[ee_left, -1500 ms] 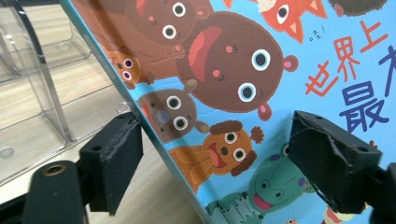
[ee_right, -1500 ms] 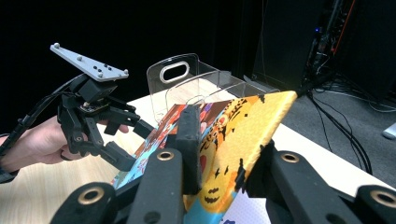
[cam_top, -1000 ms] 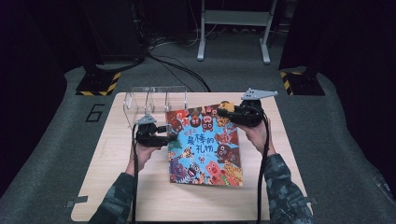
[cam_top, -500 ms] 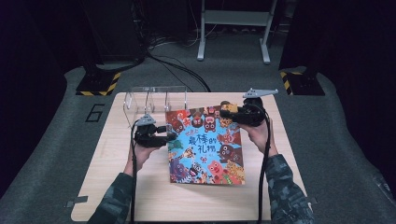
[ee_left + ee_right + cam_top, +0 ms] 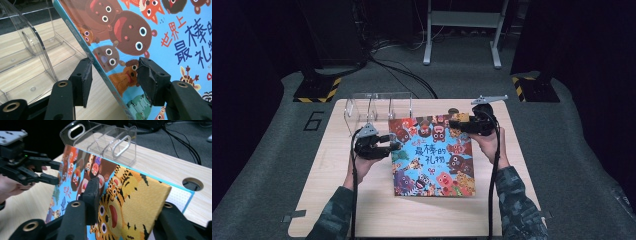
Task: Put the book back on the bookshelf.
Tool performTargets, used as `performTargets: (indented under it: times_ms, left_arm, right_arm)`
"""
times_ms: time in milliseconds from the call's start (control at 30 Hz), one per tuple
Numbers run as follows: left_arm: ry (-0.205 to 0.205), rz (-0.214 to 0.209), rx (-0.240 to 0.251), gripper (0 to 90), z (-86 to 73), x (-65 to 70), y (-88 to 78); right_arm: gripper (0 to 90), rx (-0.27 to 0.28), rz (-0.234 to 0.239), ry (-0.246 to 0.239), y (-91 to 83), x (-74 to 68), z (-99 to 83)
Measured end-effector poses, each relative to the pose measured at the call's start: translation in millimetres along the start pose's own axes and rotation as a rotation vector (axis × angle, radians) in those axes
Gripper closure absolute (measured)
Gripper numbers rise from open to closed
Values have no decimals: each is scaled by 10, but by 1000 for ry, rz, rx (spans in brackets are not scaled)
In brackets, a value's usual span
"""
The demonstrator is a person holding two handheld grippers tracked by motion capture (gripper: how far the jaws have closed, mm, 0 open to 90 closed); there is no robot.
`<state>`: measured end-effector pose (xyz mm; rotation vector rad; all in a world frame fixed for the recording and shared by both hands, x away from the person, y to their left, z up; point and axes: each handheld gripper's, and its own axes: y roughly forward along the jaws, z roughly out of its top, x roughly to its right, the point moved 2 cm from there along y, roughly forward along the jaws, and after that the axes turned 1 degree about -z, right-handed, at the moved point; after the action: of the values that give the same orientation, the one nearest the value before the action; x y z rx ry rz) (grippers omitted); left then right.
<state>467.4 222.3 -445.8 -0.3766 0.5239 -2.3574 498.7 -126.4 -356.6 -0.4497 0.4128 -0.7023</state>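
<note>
My left tongs (image 5: 113,75) have been closing around the book (image 5: 432,155) spine, not pinching yet. My right tongs (image 5: 125,202) have been opening, loose around its corner. It looks stiff, flat and slippery, so I should pinch its edges.

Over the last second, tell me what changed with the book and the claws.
The left claw has been closing around the book's left edge, which sits between its jaws; the pads don't look pressed on it yet. The right claw has been opening at the book's top right corner, which lies between its jaws. Both hands hardly shifted. The book lies where it did, and the clear rack is unmoved.
</note>
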Motion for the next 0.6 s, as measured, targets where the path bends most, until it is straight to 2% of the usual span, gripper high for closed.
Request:
performTargets:
  times_ms: [33, 67, 167, 367, 433, 600]
  left_arm:
    - [15, 4, -2, 467, 4, -4, -7]
    - [12, 3, -2, 469, 5, 6, -12]
    - [31, 17, 3, 479, 13, 25, -27]
    - [46, 30, 9, 506, 39, 41, -74]
    - [48, 35, 16, 516, 40, 42, -76]
    - [48, 42, 23, 532, 50, 62, -109]
  right_arm:
    - [586, -4, 2, 7, 0, 3, -2]
    - [572, -5, 2, 8, 3, 7, -3]
    - [522, -42, -34, 0, 35, 7, -9]
    - [489, -55, -36, 35, 58, 33, -32]
    - [486, -53, -32, 35, 59, 41, -36]
    - [425, -65, -55, 37, 122, 64, -54]
